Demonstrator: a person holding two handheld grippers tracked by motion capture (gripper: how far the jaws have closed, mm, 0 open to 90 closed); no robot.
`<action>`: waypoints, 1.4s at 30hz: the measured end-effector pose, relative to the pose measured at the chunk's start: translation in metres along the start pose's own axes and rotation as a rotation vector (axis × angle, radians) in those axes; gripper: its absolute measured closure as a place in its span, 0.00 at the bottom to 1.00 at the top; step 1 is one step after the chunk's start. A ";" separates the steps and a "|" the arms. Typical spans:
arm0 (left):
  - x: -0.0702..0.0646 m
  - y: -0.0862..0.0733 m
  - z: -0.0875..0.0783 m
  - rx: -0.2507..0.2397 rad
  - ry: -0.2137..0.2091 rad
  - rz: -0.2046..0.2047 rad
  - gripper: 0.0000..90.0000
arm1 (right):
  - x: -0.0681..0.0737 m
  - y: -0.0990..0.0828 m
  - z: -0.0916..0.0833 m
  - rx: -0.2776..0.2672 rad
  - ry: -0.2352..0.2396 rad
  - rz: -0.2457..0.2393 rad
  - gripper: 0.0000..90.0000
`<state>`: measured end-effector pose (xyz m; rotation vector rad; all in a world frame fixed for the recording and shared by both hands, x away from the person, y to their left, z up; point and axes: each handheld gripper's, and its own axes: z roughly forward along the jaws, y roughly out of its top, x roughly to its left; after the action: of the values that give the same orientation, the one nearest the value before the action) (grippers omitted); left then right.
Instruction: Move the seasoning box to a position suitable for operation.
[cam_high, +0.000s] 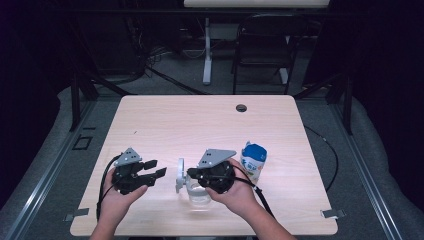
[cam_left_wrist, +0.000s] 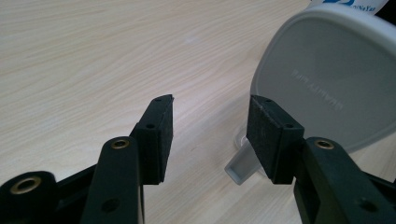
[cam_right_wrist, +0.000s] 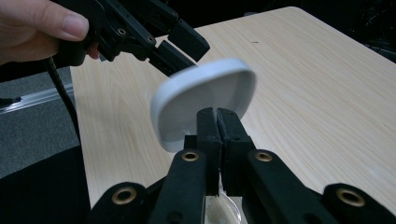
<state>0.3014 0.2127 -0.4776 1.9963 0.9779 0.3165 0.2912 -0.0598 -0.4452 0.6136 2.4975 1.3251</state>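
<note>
My left gripper (cam_high: 156, 173) sits low over the table (cam_high: 165, 120), its jaws spread with nothing between them. In the left gripper view they frame bare wood, and the right jaw hides the lower edge of the lid (cam_left_wrist: 327, 79) just beyond it; faint raised lettering on the lid is too soft to read. The lid (cam_high: 180, 175) stands on edge between my two grippers. My right gripper (cam_high: 192, 173) has its jaws pressed together on the lid (cam_right_wrist: 205, 100) by its tab; the tab itself is hidden behind the pads in the right gripper view. Below that hand a clear container (cam_high: 198, 196) stands on the table, hard to make out and partly covered by my fingers. To the right stands a blue-and-white pouch (cam_high: 253, 161), its print illegible.
</note>
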 end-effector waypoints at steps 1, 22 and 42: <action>0.000 0.000 0.001 0.001 -0.001 -0.003 0.57 | 0.000 0.000 0.000 -0.003 0.001 0.001 0.99; 0.002 -0.002 0.001 0.002 0.005 -0.004 0.58 | -0.009 -0.015 -0.018 -0.009 -0.052 0.033 0.89; 0.006 -0.002 -0.004 -0.015 0.007 -0.013 0.58 | -0.022 -0.041 -0.051 -0.028 -0.122 0.091 0.66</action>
<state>0.3020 0.2203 -0.4776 1.9760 0.9901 0.3229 0.2793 -0.1278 -0.4505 0.7854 2.3755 1.3104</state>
